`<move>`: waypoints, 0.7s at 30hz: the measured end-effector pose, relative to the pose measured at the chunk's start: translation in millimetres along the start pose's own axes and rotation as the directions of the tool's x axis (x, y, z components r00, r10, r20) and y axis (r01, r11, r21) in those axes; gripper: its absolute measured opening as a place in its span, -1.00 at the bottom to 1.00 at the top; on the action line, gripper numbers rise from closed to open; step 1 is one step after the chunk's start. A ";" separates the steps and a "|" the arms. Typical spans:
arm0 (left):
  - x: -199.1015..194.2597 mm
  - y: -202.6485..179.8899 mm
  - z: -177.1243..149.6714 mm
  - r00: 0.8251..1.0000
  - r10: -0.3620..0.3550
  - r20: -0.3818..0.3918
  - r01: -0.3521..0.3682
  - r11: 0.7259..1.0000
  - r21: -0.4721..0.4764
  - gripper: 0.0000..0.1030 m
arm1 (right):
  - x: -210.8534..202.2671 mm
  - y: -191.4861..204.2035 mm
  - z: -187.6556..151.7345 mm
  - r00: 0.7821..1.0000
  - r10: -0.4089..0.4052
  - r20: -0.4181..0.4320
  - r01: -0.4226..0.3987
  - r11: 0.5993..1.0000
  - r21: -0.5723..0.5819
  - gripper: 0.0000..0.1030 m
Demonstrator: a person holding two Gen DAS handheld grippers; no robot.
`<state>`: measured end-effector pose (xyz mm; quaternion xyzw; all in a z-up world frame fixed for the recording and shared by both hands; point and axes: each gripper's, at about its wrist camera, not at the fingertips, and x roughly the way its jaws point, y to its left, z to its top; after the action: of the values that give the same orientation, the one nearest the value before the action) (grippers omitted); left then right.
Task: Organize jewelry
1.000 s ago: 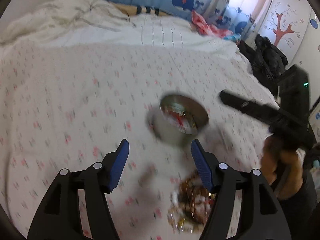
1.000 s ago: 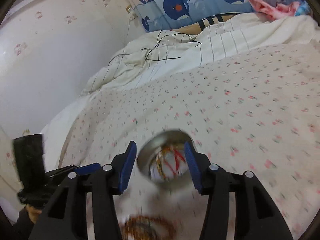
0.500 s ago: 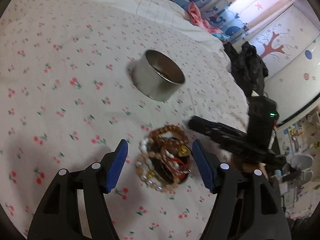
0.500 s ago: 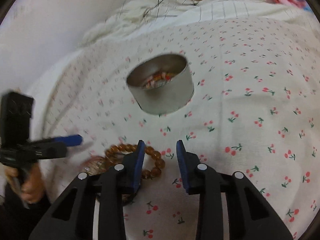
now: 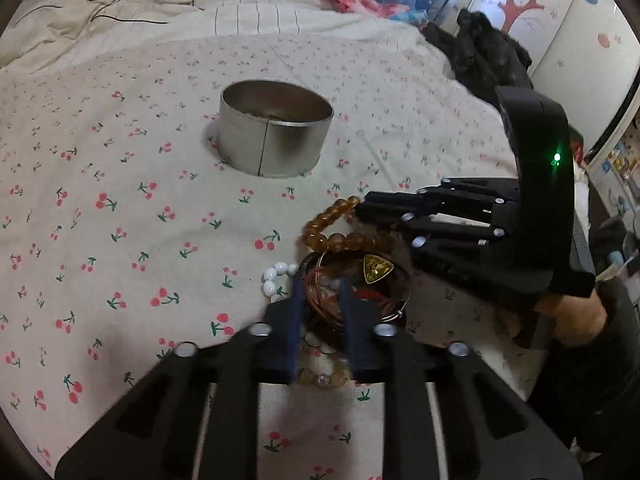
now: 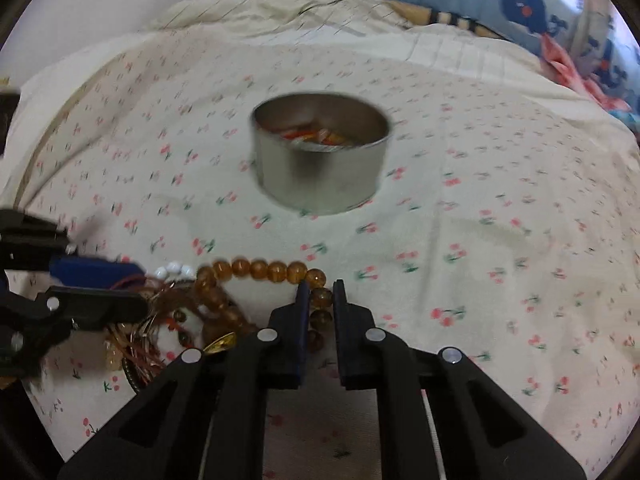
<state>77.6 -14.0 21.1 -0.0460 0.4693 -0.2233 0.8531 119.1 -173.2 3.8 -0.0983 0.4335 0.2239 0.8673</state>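
At the bottom of the left wrist view the left gripper (image 5: pixel 320 304) had its blue fingers drawn close together over the tangle of bracelets (image 5: pixel 352 280), thin coppery bangles showing in the narrow gap, though I could not tell whether they were truly nipped. In the lower middle of the right wrist view the right gripper (image 6: pixel 320 300) was pinching the amber bead bracelet (image 6: pixel 260 270), one bead caught between its pads and the strand curving off to the left into the pile. A white bead strand (image 5: pixel 274 276) lay at the left edge of the heap, and a gold triangular charm (image 5: pixel 377 267) sat on top. Farther up, at the centre of both frames, the round metal tin (image 6: pixel 320 160) stood upright on the cherry-print sheet (image 5: pixel 120 220), well apart from the heap, with some red and orange pieces inside
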 end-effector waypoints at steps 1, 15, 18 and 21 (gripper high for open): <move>-4.1 0.9 1.2 1.000 0.010 0.018 -0.011 1.000 0.004 -0.97 | -3.5 -6.6 0.6 1.000 -0.005 0.011 0.005 1.000 0.021 -0.76; -50.0 1.9 22.3 0.979 -0.105 0.175 0.111 0.993 -0.026 -0.97 | -43.8 -66.4 12.5 0.935 0.264 0.236 -0.330 0.893 0.308 -0.76; -59.8 -3.8 35.1 0.973 -0.120 0.197 0.126 0.992 -0.015 -0.97 | -60.7 -71.5 15.3 0.899 0.297 0.322 -0.395 0.866 0.305 -0.76; -65.4 -10.0 54.5 0.969 -0.127 0.210 0.129 0.992 0.005 -0.97 | -72.9 -79.0 14.9 0.867 0.308 0.391 -0.441 0.841 0.315 -0.76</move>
<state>88.9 -2.4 105.3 -0.1030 0.3738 -0.2698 0.8814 128.9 -259.5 69.0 0.2043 0.3312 0.3124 0.8666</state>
